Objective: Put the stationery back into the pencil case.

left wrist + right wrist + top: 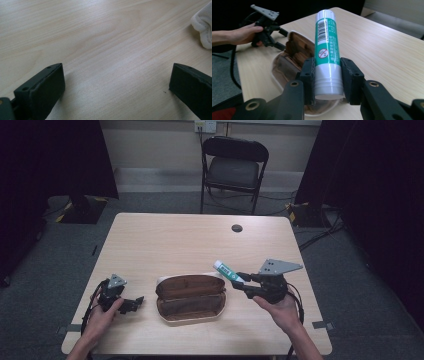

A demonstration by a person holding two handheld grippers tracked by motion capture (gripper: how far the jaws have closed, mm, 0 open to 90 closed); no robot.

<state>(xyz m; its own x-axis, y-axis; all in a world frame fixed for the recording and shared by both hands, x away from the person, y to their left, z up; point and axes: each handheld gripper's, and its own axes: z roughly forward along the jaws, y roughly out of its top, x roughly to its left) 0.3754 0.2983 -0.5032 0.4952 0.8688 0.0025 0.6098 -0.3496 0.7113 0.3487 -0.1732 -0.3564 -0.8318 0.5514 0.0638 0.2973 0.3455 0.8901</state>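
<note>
While the right gripper (327, 77) clamps the lower barrel of a green-and-white glue stick (326, 47) between its two pads, the tube juts out beyond the jaws toward the far side of the table, held off the wood and just above the right end of the open brown pencil case (190, 299). That case lies near the table's front edge, its lid folded back and its lined interior facing up, between the two hands. The sensible way to finish this step, by my reading, is to swing the stick over the case's long trough, turn it until it runs lengthwise with the case, lower it close to the lining and only then ease the pads apart, so it does not roll out or catch the rim. Gripping near the base leaves a long free end, so a slow, level approach matters. Left of the case, the left gripper (131, 304) rests low on the wooden table (175, 240) with its jaws spread wide and nothing between them; it could steady the case's near corner if it shifts. Farther back, a folding chair (234, 165) stands beyond the table.
</note>
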